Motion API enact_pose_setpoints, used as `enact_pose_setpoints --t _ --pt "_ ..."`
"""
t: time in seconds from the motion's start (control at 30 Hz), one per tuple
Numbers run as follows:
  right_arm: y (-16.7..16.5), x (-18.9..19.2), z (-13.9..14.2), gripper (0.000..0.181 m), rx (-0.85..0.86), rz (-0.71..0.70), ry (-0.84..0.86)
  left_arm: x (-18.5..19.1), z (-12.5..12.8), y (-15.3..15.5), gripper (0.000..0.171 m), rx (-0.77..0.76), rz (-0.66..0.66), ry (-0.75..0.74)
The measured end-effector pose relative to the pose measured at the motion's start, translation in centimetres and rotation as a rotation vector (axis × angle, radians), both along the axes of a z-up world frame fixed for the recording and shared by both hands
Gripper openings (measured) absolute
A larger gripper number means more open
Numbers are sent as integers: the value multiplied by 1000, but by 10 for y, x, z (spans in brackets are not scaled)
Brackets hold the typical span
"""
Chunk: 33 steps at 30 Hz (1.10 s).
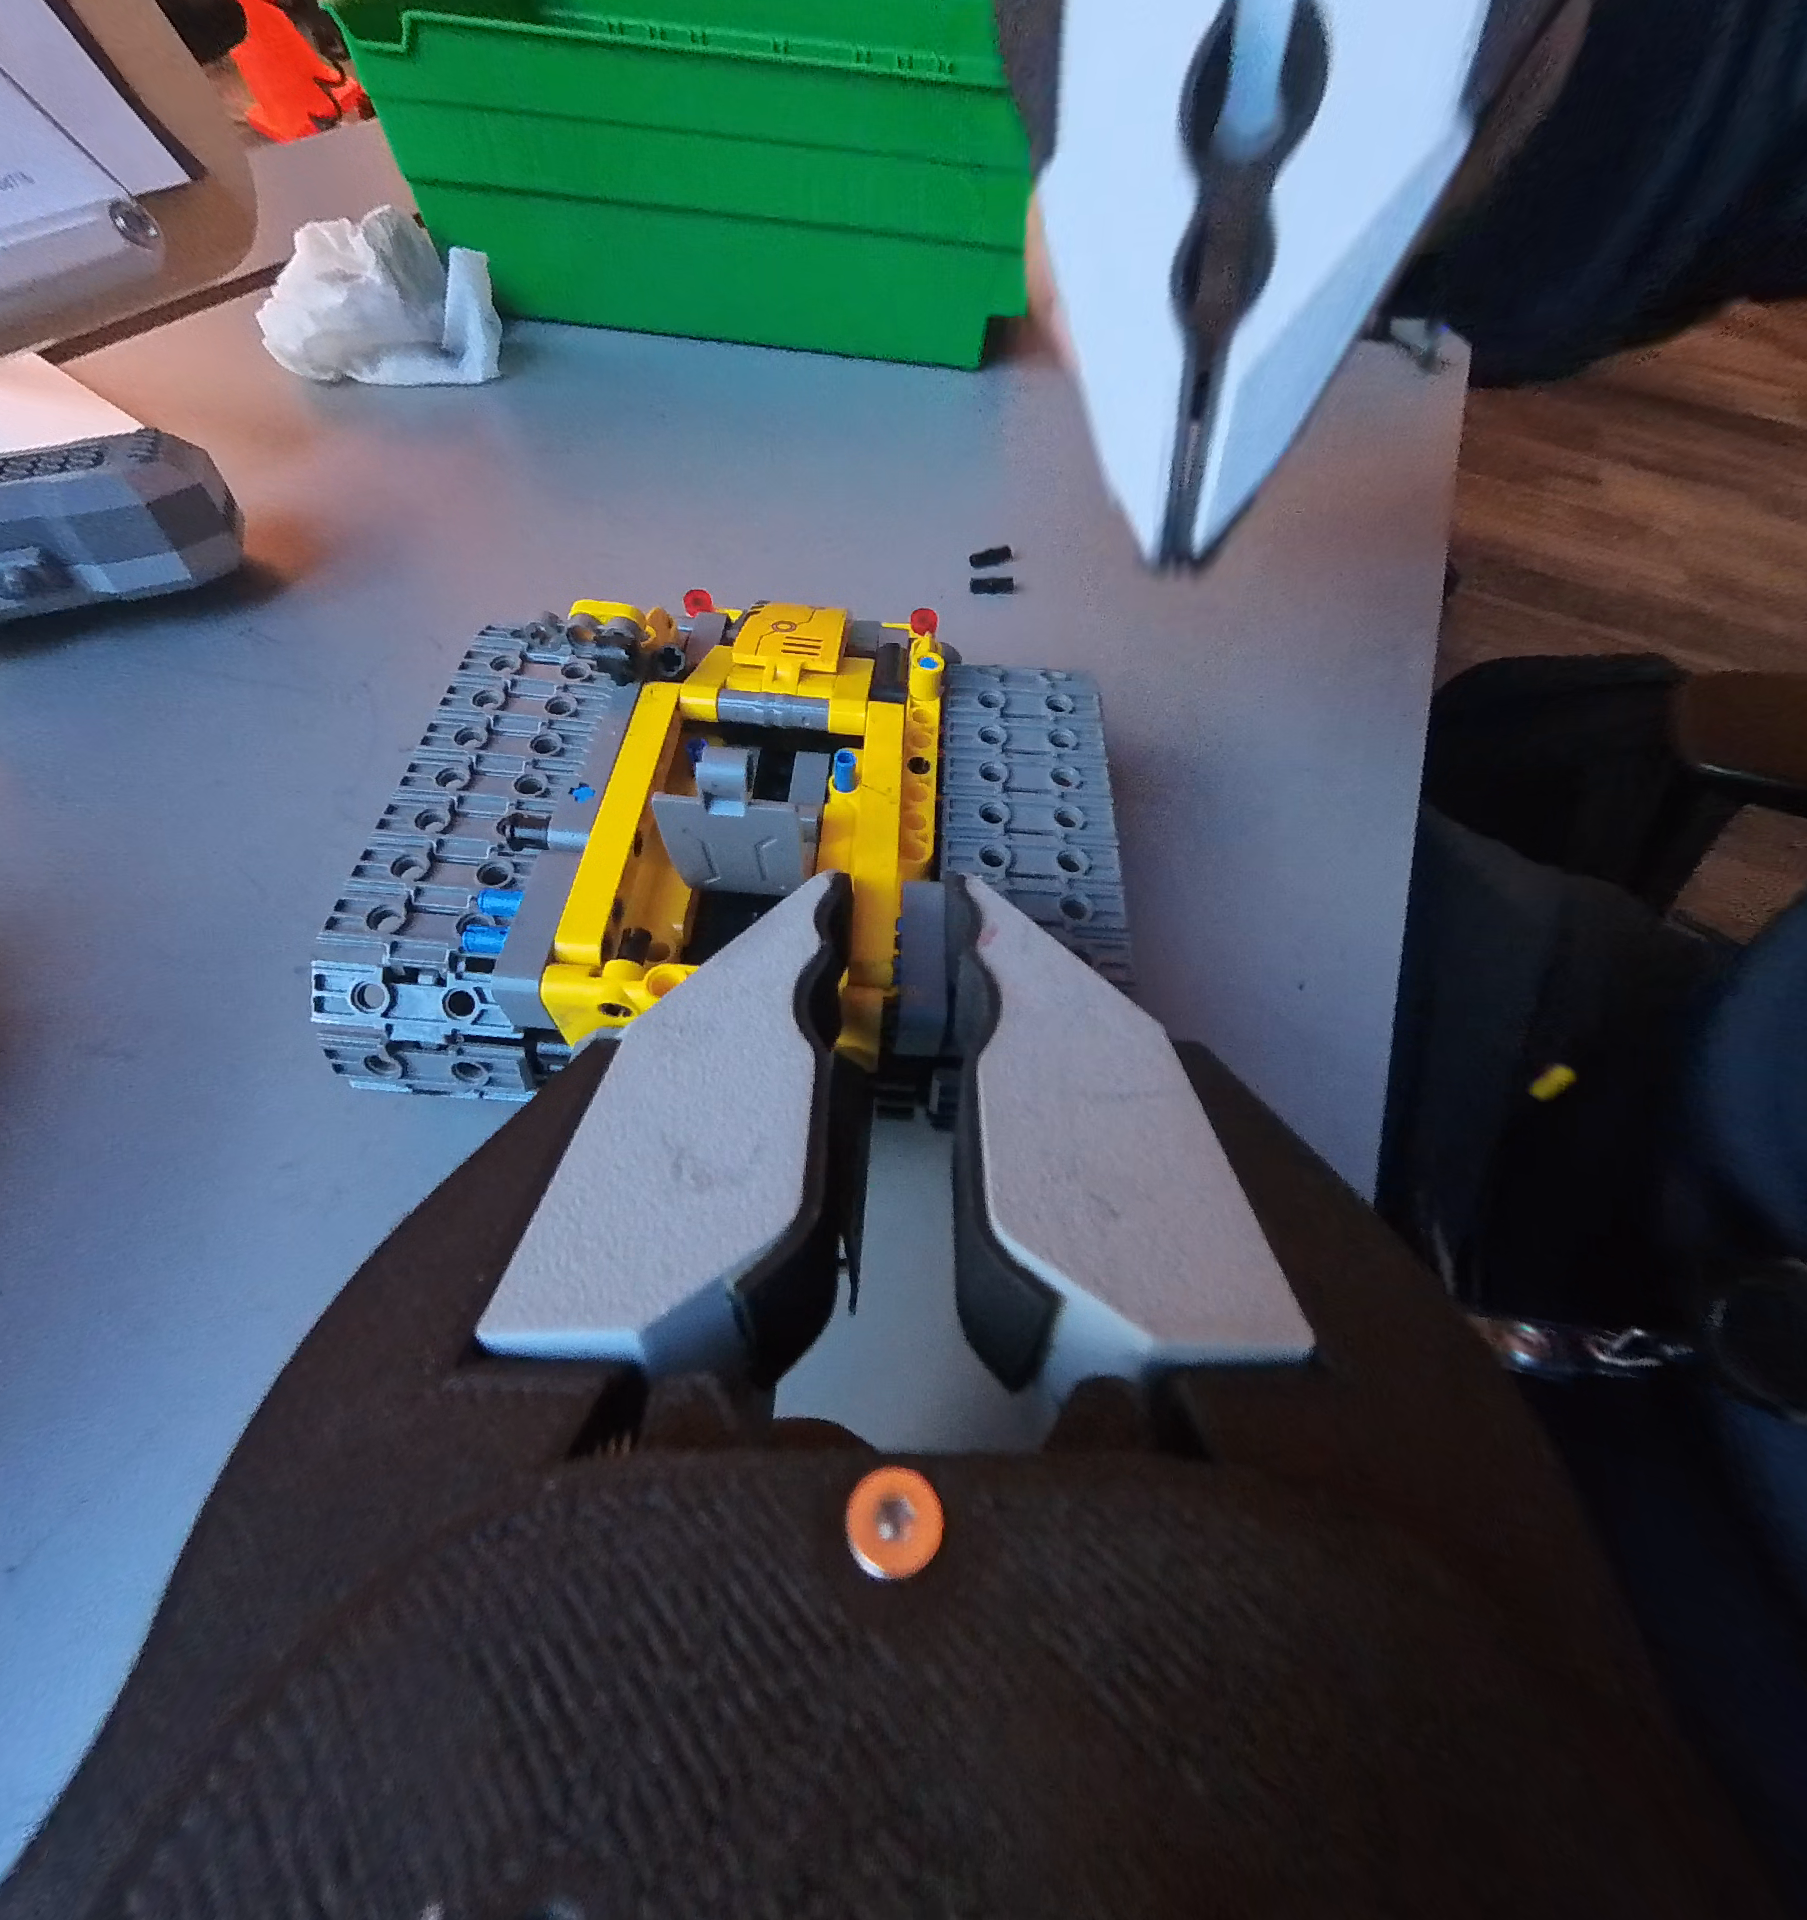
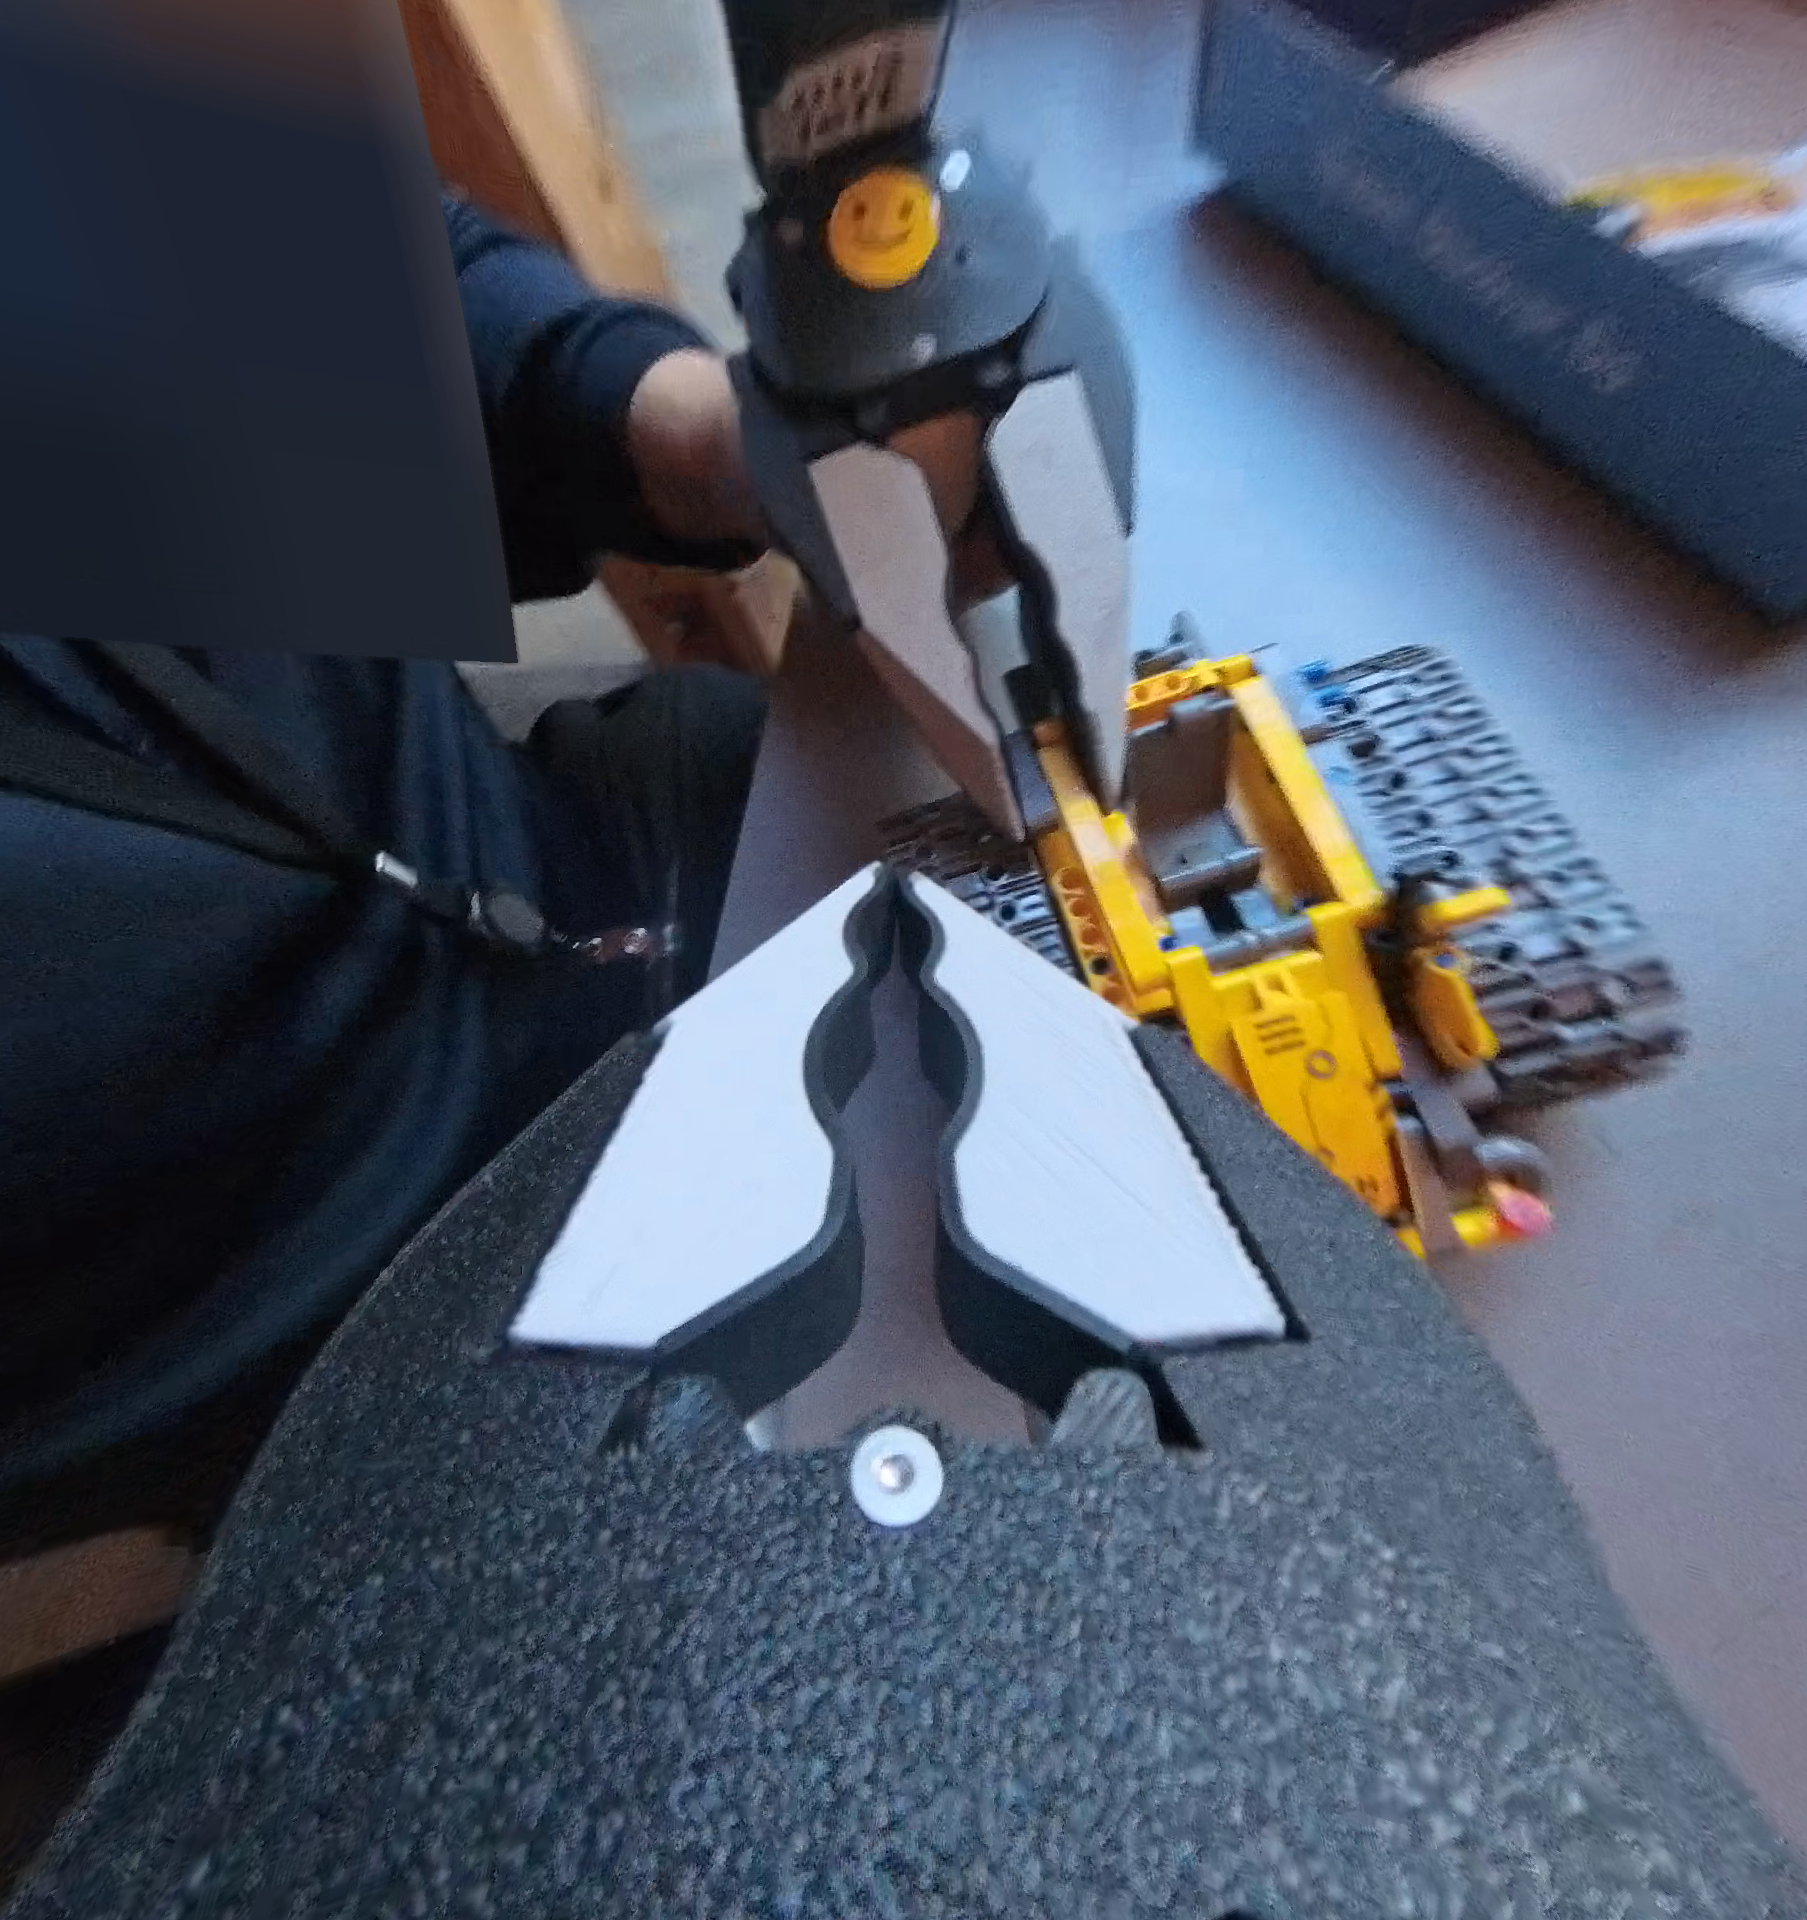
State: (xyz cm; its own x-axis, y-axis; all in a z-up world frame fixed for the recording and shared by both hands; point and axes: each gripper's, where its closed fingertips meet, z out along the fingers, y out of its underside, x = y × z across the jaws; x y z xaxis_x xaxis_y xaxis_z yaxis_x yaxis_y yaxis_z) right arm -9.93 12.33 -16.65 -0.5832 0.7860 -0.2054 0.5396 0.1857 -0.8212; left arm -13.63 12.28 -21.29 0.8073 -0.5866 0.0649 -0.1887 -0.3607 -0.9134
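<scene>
Left fingers (image 1: pixel 894 904) pinch the tracked model's (image 1: pixel 753 821) yellow side beam lengthwise; right fingers (image 2: pixel 897 883) pressed together.

Tracked model (image 1: pixel 733 821): yellow frame, grey ribbed treads with round holes, blue pins, two red studs at far end. Bench (image 1: pixel 203 1195): plain grey. Bin (image 1: pixel 701 177): bright green. Crumpled tissue (image 1: pixel 379 296): white. Two loose pins (image 1: pixel 990 571): black. Left gripper (image 1: pixel 894 883): pale grey fingers, black textured body, orange washer. Floor (image 1: pixel 1657 499): brown wood grain.

Green bin (image 1: pixel 701 177) behind tracked model (image 1: pixel 722 831).
</scene>
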Motion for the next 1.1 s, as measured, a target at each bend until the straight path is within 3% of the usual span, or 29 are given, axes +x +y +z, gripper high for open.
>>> enact_pose_setpoints --t 0.17,0.3,0.4,0.5,0.63,0.8,0.93,1.1 --pt "50 59 64 0 116 -313 170 0 0 0 16 -6 4 -23" --pt "95 163 113 0 257 -626 238 -1 1 0 16 -20 -5 -52" --pt "106 249 144 0 231 -835 334 0 2 -1 17 -30 -10 -76" --pt "104 323 149 0 173 -995 405 1 4 -3 22 -46 -11 -109" --pt "96 383 119 0 110 -1119 418 2 5 -6 30 -57 2 -116" --pt "65 397 68 0 54 -1099 365 3 7 -9 47 -73 41 -68" --pt "6 354 19 3 -23 -888 243 -3 19 -14 50 -41 83 -26" --pt "-85 258 -75 3 -17 -511 -27 1 40 -25 50 7 95 15"
